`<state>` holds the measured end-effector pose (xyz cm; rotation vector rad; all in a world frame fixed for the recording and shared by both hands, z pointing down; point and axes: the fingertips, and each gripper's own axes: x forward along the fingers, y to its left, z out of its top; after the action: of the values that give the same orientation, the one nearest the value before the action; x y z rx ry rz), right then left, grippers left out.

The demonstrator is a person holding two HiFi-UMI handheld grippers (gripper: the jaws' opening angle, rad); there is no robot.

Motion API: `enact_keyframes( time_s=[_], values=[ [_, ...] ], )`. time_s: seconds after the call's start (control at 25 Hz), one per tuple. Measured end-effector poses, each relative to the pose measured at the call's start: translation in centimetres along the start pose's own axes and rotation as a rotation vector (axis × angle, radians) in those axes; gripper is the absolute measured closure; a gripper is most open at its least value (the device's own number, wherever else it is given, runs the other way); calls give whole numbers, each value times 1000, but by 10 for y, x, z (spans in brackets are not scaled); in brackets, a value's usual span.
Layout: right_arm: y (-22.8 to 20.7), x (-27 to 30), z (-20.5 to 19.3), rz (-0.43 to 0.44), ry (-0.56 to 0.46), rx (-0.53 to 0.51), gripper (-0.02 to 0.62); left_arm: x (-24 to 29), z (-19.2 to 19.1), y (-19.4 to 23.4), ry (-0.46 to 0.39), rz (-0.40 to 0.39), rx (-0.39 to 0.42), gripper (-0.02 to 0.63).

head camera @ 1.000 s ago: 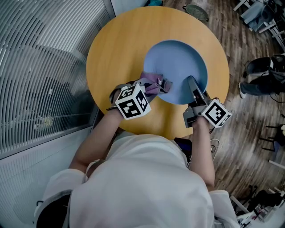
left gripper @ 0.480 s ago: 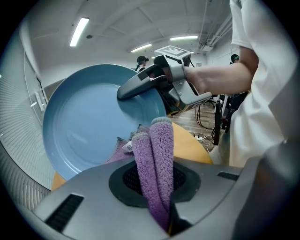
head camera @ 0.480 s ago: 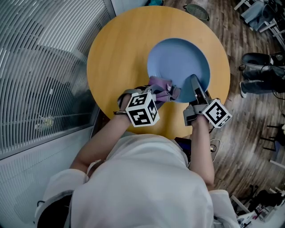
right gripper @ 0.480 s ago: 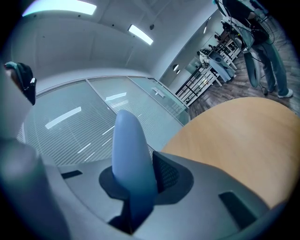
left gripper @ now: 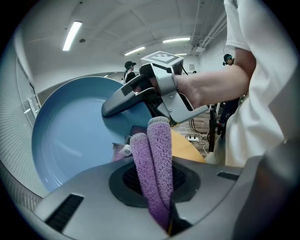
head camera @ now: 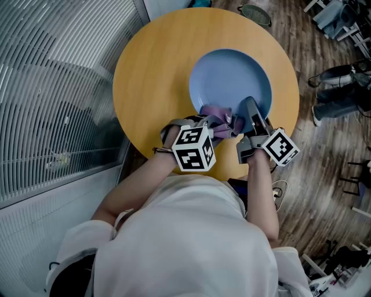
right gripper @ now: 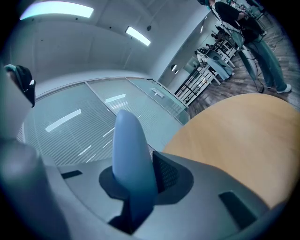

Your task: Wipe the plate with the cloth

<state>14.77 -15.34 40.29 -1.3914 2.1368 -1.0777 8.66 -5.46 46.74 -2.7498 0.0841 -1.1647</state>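
Note:
A round blue plate point(head camera: 229, 78) lies on the round wooden table point(head camera: 156, 69). My right gripper point(head camera: 250, 111) is shut on the plate's near right rim; in the right gripper view the rim point(right gripper: 129, 159) stands edge-on between the jaws. My left gripper point(head camera: 223, 129) is shut on a purple cloth point(head camera: 217, 119), which rests bunched on the plate's near edge, close beside the right gripper. In the left gripper view the cloth point(left gripper: 154, 164) is folded between the jaws, with the plate point(left gripper: 70, 136) and the right gripper point(left gripper: 110, 110) just beyond.
A ribbed glass wall point(head camera: 52, 104) runs along the left of the table. A dark round object point(head camera: 255, 14) lies on the wood floor past the table's far edge. A person's legs and shoes point(head camera: 339, 96) are at the right, with office furniture behind.
My left gripper has slid the cloth rightward along the plate's near edge, from its left side to beside the right gripper. The right gripper and plate have stayed put.

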Motion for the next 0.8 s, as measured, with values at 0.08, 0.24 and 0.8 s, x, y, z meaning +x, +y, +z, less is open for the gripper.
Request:
enact_keyframes(
  time_s=[0.08, 0.24, 0.8],
  values=[
    [-1, 0, -1, -6, 5, -1, 523, 1, 3, -1, 0, -4, 11, 555],
    [-2, 1, -4, -11, 15, 10, 523, 2, 10, -4, -8, -11, 23, 555],
    [14, 13, -13, 4, 81, -52, 523, -5, 21, 1, -14, -10, 53, 555]
  ],
)
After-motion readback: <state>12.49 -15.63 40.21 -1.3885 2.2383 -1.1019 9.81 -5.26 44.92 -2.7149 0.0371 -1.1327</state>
